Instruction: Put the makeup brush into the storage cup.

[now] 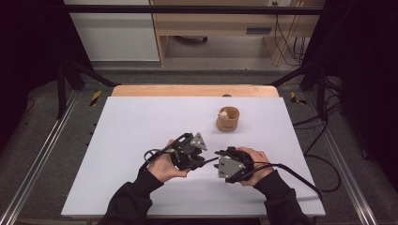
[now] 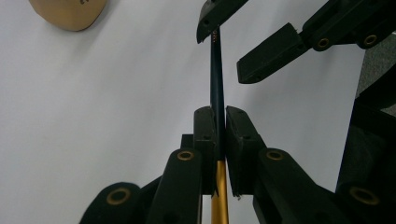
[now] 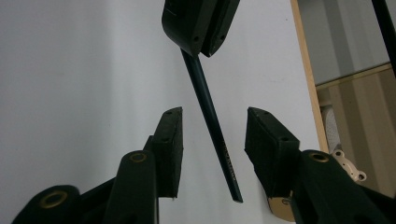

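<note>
White and bare but for one far-right cup [image 1: 228,119], the surface [image 1: 141,122] carries both hands near its front edge, where a slim dark pen [image 2: 217,79] is clamped in the closed left tongs [image 2: 220,135], its long axis running rightward into the gap of the right tongs [image 3: 212,144]. Those right tongs stand open around the pen's free end, pads not yet touching it, and nothing stands between.

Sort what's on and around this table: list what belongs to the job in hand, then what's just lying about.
In the job:
- dark pencil-like stick, gold lower part
- left gripper, shut on the stick
- right gripper, jaws apart on either side of the stick's free end, not touching

Lying about:
- tan cup with a small pale object inside
- white table
</note>
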### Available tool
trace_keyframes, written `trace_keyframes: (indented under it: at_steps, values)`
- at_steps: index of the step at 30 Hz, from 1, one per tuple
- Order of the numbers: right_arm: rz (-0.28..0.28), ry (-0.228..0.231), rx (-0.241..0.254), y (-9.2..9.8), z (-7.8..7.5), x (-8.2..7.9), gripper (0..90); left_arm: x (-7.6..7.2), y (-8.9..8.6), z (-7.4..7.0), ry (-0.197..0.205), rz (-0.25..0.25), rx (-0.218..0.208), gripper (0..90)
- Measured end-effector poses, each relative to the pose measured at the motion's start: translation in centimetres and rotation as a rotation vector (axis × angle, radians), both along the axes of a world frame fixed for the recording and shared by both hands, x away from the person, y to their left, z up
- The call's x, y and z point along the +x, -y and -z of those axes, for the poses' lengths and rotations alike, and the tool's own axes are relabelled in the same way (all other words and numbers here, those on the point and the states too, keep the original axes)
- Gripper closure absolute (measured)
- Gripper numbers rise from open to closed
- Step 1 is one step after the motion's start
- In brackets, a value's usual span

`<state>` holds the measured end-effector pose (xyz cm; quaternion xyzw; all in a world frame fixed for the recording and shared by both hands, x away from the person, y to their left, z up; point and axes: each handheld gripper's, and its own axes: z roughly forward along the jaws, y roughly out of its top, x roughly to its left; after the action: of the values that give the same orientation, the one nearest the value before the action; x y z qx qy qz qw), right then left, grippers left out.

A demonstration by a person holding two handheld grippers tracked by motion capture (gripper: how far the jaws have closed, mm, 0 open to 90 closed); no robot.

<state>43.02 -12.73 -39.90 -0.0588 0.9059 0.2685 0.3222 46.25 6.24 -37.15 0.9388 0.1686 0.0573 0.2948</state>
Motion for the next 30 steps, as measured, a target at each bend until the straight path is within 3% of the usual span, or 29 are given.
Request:
trace_keyframes:
  at_steps: [8, 13, 14, 15, 20, 30]
  values:
    - [-0.011, -0.007, -0.012, -0.1, 0.2, 0.1, 62.3, 0.0, 0.4, 0.0, -0.008, 0.007, 0.002, 82.9]
    - [-0.017, -0.012, -0.030, -0.3, 0.4, 0.2, 65.2, 0.2, 0.7, -0.2, -0.006, 0.023, 0.026, 82.9]
    - [-0.023, -0.006, -0.038, -0.3, 0.4, 0.2, 66.0, 0.0, 0.9, -0.1, -0.018, 0.005, -0.005, 82.8]
    - [-0.018, -0.010, -0.037, -0.3, 0.4, 0.2, 66.8, 0.0, 1.0, 0.0, -0.021, 0.002, -0.010, 82.9]
    - [-0.020, -0.008, -0.039, -0.3, 0.4, 0.1, 70.2, 0.0, 1.4, -0.2, -0.011, 0.031, 0.026, 82.9]
    - [-0.034, -0.010, -0.061, -0.3, 0.5, 0.0, 76.7, 0.0, 1.8, -0.3, -0.014, 0.037, 0.031, 82.9]
